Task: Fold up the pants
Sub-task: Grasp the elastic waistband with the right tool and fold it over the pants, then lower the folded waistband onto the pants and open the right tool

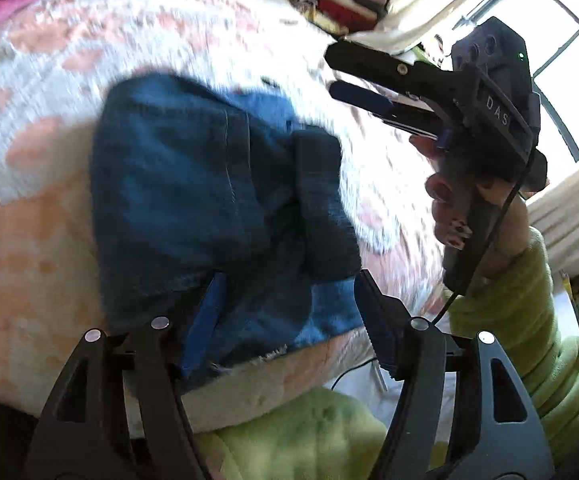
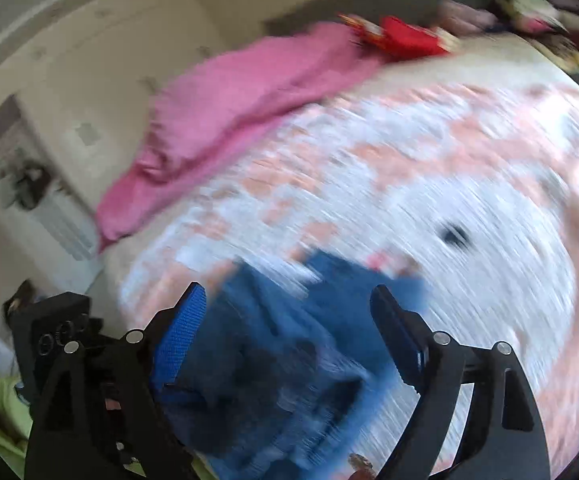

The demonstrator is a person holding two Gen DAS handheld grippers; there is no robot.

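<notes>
Since the jeans (image 1: 209, 200) already lie in a compact folded bundle on the patterned bedspread (image 1: 49, 80), just ahead of both pairs of tongs, the step in hand looks like finishing: letting go cleanly and tidying the stack. The left tongs (image 1: 285, 320) stand released, the denim edge between the jaws but not pinched. The right tongs (image 2: 289, 340) are also spread, gripping nothing, with the bundle below them. To do this well, draw each tool straight back so no pad drags a layer, then press the top flat if an edge lifts.
</notes>
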